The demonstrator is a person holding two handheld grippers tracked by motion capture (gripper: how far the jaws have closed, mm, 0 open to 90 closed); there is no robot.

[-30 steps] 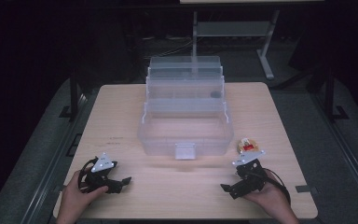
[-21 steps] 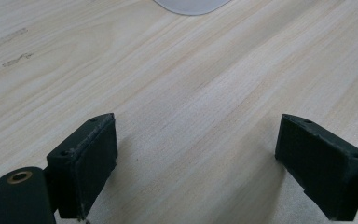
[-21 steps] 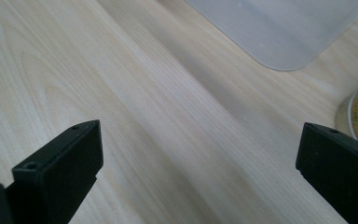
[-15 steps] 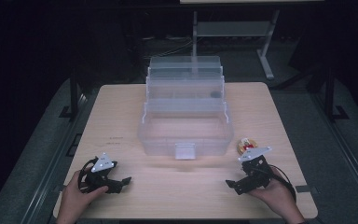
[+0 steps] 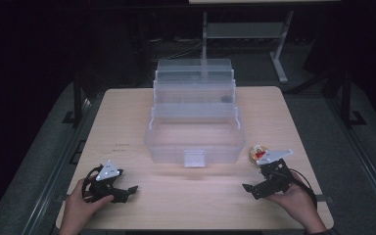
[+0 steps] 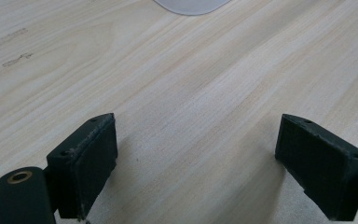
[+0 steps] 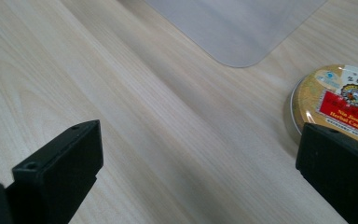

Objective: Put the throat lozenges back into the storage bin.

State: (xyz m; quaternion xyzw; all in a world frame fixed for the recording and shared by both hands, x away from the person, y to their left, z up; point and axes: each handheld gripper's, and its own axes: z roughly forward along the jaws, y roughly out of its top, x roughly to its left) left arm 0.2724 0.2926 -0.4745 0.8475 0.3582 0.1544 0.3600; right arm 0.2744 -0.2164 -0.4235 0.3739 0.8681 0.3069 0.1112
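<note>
Two grippers, both jaws wide and empty, low over pale wood-grain table (image 5: 127, 122).

Left gripper (image 5: 123, 191) lower left; right gripper (image 5: 255, 188) lower right. Clear stepped plastic box (image 5: 196, 129) centre frame, rounded corners. Round gold tin (image 5: 257, 152) with red label just right of the box, near the right gripper's grey plate.

One pale wooden table (image 5: 127, 122) carries one clear tiered plastic organizer box (image 5: 195, 122) at its centre and one small round candy tin (image 5: 257, 152) near right — with two hand-held grippers, left gripper (image 5: 122, 192) and right gripper (image 5: 252, 190), at the near edge.
</note>
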